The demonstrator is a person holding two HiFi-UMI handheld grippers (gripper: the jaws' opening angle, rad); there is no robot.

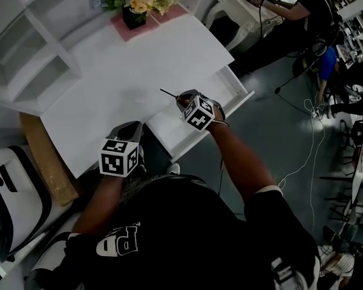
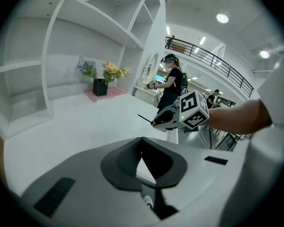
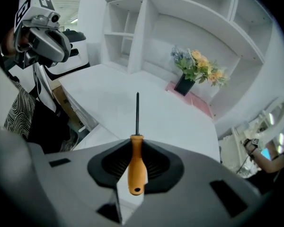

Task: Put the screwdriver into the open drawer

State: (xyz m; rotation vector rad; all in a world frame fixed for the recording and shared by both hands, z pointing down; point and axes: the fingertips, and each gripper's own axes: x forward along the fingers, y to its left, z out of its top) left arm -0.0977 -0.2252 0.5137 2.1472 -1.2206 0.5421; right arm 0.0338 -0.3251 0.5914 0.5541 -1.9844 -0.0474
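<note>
The screwdriver [image 3: 136, 163] has an orange handle and a thin dark shaft that points forward over the white desk. My right gripper [image 3: 136, 143] is shut on its handle. In the head view this gripper [image 1: 185, 100] hovers above the open white drawer [image 1: 242, 94] at the desk's front right, and the screwdriver's shaft [image 1: 167, 93] sticks out toward the desktop. My left gripper [image 1: 132, 128] sits at the desk's near edge, left of the drawer. Its pads [image 2: 128, 164] meet at the tip with nothing between them. From there the right gripper [image 2: 166, 120] shows ahead to the right.
A black pot of flowers [image 1: 135, 14] stands on a pink mat at the desk's back. White shelves [image 1: 25, 54] rise on the left. A brown board [image 1: 46, 157] leans below the desk. A person [image 1: 304, 16] works at another table, and cables [image 1: 310, 150] lie on the floor.
</note>
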